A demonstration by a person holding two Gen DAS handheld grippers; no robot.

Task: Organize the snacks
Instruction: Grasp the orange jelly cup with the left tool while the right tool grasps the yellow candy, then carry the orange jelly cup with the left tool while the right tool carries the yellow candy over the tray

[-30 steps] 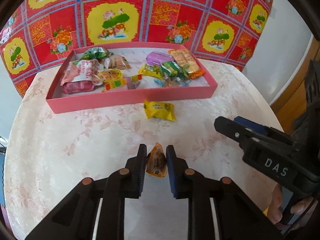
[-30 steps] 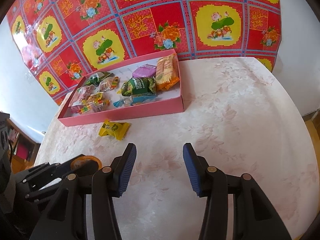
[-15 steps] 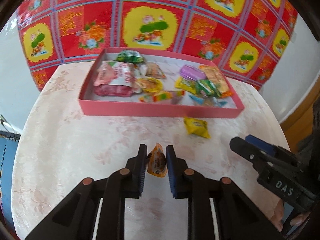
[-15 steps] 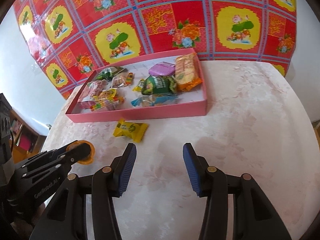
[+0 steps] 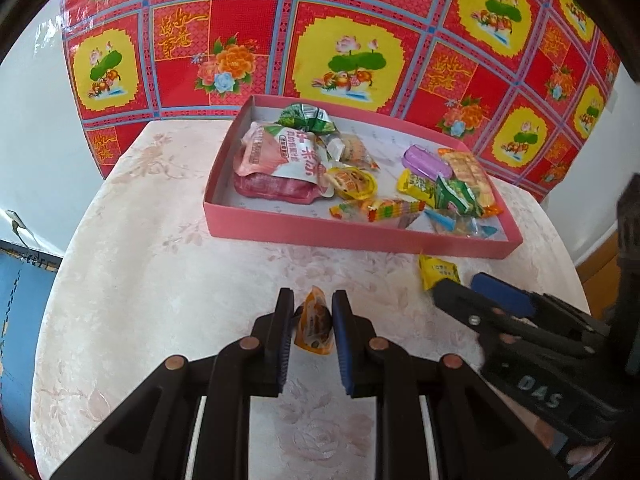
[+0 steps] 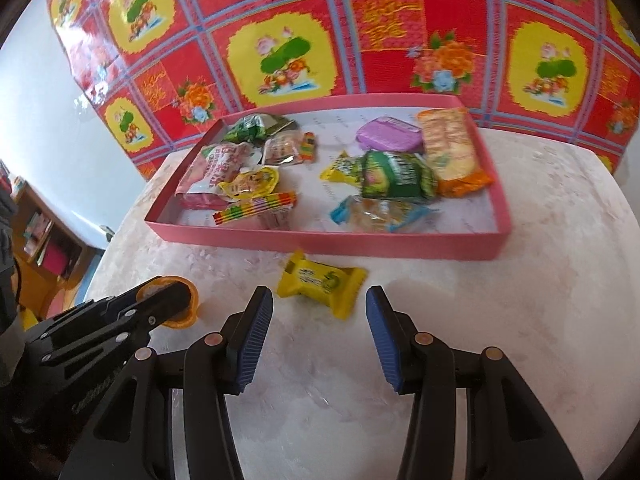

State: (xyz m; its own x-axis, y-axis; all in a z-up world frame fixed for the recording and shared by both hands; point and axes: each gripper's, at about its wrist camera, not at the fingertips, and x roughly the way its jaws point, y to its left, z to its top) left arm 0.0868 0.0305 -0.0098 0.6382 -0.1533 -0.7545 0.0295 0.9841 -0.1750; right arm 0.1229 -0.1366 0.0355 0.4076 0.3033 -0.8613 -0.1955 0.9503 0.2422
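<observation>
My left gripper (image 5: 312,312) is shut on a small orange snack cup (image 5: 316,326) and holds it above the table, short of the pink tray (image 5: 320,232). The tray holds several wrapped snacks. The cup also shows in the right wrist view (image 6: 180,300) between the left gripper's fingers. A yellow wrapped snack (image 6: 320,282) lies on the table just in front of the tray. My right gripper (image 6: 318,316) is open, its fingertips either side of the yellow snack's near end. In the left wrist view the right gripper (image 5: 476,292) partly hides the yellow snack (image 5: 438,272).
The round table (image 5: 160,280) has a pale floral cloth. A red and yellow patterned sheet (image 5: 340,40) hangs behind the tray. The table edge drops off at left and right; shelves (image 6: 36,236) stand low at the left.
Both grippers have moved forward toward the tray. The left one has swung left with the orange cup still in it. The right gripper now brackets the yellow snack.
</observation>
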